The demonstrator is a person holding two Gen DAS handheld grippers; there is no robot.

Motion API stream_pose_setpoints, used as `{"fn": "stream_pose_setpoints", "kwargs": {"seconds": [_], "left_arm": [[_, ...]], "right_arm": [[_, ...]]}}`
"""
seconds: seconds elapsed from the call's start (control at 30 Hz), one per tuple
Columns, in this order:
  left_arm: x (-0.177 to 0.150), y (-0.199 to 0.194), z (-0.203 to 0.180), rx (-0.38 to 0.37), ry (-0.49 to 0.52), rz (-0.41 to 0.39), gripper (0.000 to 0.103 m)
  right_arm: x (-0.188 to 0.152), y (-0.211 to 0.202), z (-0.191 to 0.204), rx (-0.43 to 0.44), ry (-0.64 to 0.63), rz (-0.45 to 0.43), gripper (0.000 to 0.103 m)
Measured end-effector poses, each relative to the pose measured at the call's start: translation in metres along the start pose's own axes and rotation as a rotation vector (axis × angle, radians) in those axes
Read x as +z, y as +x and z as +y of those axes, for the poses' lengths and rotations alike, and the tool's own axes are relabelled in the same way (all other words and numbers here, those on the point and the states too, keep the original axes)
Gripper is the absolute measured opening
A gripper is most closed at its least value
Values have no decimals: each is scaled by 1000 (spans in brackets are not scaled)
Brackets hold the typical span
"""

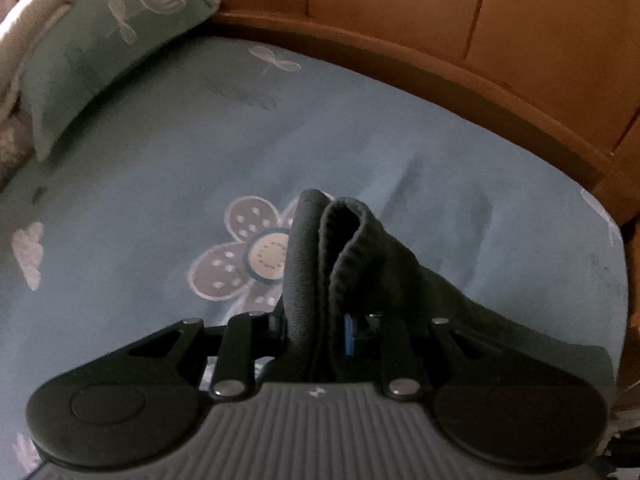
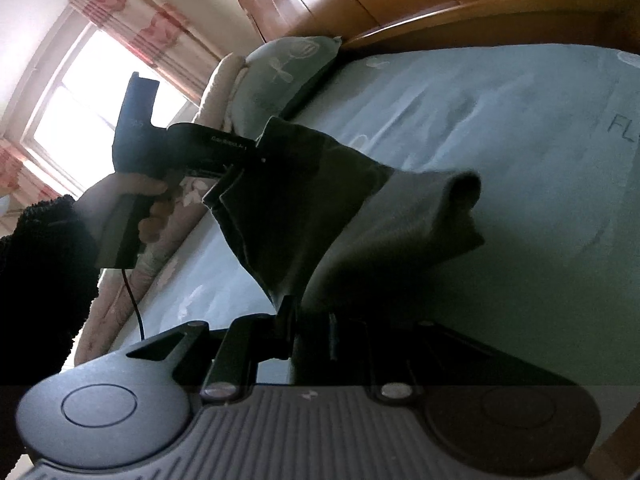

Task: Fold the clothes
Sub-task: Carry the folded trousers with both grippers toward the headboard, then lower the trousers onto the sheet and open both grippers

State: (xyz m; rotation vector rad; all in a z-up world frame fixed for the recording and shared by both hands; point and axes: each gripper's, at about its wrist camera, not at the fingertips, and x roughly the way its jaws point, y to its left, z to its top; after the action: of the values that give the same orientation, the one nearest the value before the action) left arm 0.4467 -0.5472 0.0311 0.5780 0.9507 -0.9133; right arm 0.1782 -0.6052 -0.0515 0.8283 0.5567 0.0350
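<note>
Blue bedsheet below; dark garment hangs slack between left gripper and right gripper, both clamped on bunched edges — soft, light, floppy, so regrip at corners.

Bedsheet open ahead; pillow blocks far-left corner, wooden headboard behind.

Dark charcoal knitted garment, ribbed hem bunched in upright folds, hangs stretched above the bed, sagging in loose drapes at one end.
</note>
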Motion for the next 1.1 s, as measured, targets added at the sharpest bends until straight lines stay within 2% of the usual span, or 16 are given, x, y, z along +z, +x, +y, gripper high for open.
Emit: {"fn": "stream_pose_setpoints", "kwargs": {"seconds": [0.17, 0.4, 0.53, 0.57, 0.67, 0.7, 0.73, 0.83, 0.93, 1.03, 1.1], "left_arm": [[-4, 3, 7, 0, -39, 4, 22], [-6, 8, -1, 15, -36, 4, 23], [-4, 3, -3, 18, -20, -22, 28], [-3, 0, -2, 18, -25, -34, 29], [0, -12, 1, 41, -19, -79, 40], [0, -19, 1, 54, -6, -112, 41], [0, -24, 1, 58, 4, -134, 44], [-5, -40, 3, 46, 16, -167, 53], [-27, -51, 1, -4, 33, -170, 56], [-68, -55, 0, -78, 21, -153, 62], [-101, -56, 1, -130, 5, -136, 63]], "right_arm": [[-3, 0, -3, -6, 1, 3, 20], [-8, -7, -15, -30, 32, 1, 20], [-12, -11, -16, -28, 38, 4, 21], [-12, -11, -17, -28, 41, 6, 23], [-14, -10, -23, -21, 69, 16, 43], [-15, -10, -26, -15, 84, 22, 57], [-17, -9, -29, -9, 99, 27, 66], [-21, -7, -43, 18, 157, 43, 67], [-21, -5, -57, 31, 225, 34, 68], [-17, -2, -69, 63, 292, 8, 71], [-13, 1, -76, 67, 329, -10, 72]]}}
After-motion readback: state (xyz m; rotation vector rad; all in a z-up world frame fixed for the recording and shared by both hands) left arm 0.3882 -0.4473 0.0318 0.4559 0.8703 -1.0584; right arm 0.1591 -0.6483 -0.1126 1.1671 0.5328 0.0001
